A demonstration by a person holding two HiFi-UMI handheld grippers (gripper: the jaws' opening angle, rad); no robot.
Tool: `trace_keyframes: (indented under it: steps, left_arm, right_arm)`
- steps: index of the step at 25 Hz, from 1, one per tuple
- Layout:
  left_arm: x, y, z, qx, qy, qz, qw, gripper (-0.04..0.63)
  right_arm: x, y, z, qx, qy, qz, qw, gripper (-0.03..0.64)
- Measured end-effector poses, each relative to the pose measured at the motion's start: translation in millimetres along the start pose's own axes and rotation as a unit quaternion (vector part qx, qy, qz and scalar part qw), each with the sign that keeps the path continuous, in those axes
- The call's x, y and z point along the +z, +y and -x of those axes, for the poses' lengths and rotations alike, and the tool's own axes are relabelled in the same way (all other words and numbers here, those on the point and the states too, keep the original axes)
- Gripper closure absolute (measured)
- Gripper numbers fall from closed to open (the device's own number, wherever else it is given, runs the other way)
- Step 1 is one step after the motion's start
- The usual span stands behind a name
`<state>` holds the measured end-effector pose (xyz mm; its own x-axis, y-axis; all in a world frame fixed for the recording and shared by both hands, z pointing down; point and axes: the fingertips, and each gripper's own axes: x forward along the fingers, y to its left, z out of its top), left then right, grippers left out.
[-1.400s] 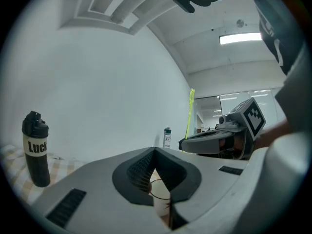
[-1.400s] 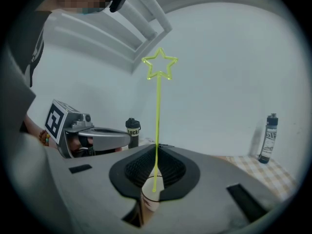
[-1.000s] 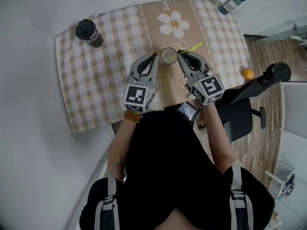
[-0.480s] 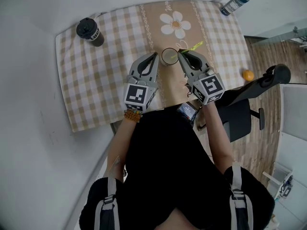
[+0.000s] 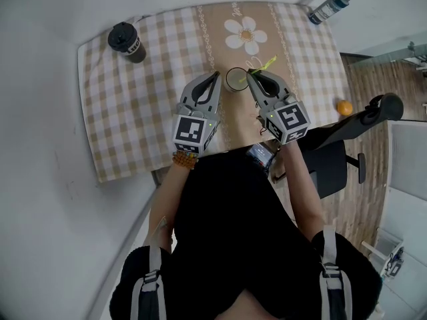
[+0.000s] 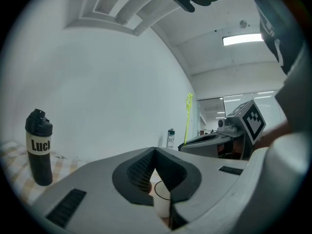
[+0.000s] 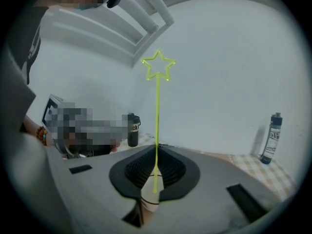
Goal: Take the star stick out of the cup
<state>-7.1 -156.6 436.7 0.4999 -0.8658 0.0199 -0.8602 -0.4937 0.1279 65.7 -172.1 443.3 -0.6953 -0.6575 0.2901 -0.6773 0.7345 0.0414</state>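
A small white cup stands on the checked tablecloth between my two grippers. The thin yellow-green star stick slants up to the right from the cup's mouth. My right gripper is shut on the stick's lower part. In the right gripper view the stick rises straight from the closed jaws, star on top, its lower end showing over the cup. My left gripper is shut, tips at the cup's left rim. The left gripper view shows its jaws meeting above the cup.
A black bottle stands at the table's far left corner, and a clear bottle with a dark cap at the far right corner. An orange lies near the right edge. A black office chair is beside the table.
Almost nothing differs. The right gripper keeps its hold on the stick and the left gripper stays at the cup's rim.
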Motion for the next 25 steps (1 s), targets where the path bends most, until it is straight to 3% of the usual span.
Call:
trace_keyframes:
  steps: [25]
  left_arm:
    - [1.9,8.6,-5.4,0.01,-0.004,0.001,0.9999,0.593]
  right_arm:
    - [-8.6,-4.1,-17.0,0.017,0.015,-0.014,1.0,0.6]
